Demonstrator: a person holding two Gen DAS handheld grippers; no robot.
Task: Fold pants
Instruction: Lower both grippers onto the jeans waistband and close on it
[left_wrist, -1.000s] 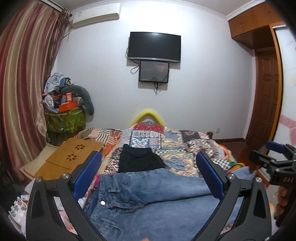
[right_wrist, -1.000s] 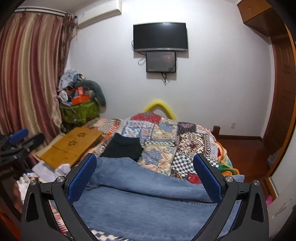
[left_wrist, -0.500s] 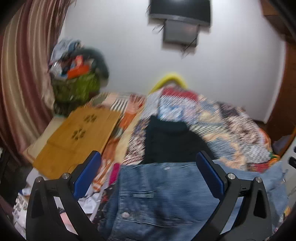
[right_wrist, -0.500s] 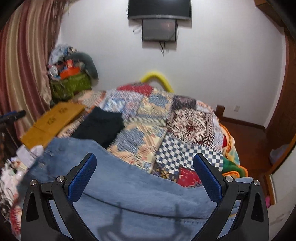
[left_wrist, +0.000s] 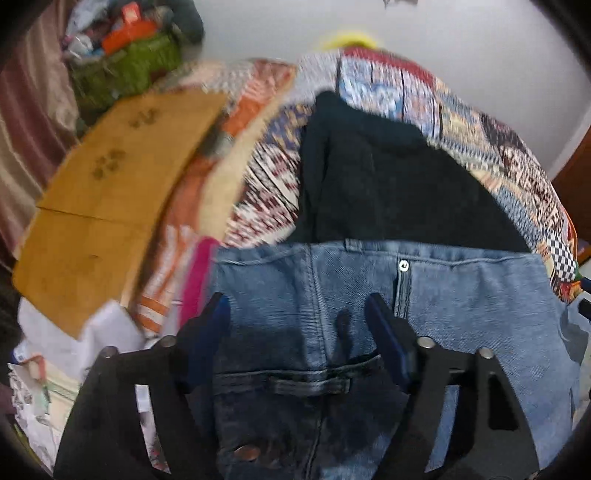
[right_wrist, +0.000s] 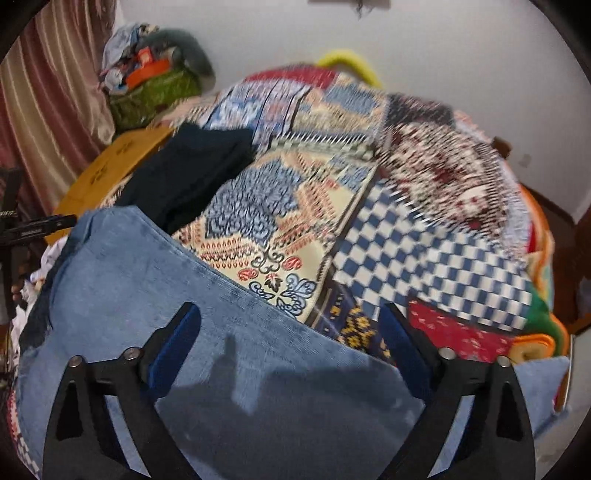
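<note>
I've got the jeans (left_wrist: 461, 295) spread across the near end of the bed (right_wrist: 424, 251), waistband toward the left edge, legs running off toward the right edge, with a dark folded garment (left_wrist: 388, 177) lying just beyond them toward the far end. My left claw (left_wrist: 297, 317) hangs over the waist near the belt loop, its jaws closing with denim beneath them, though I can't see the pads pinching cloth yet. My right claw (right_wrist: 290, 328) sits over the leg fabric near its far edge, also closing, nothing gripped as far as I can tell.

To do this well, I'd want each claw to bite a full layer of denim at the edge, not just the top skin. I'd take both grips level, so the fold comes over straight. I'd keep clear of the dark garment, which could get dragged along.
</note>
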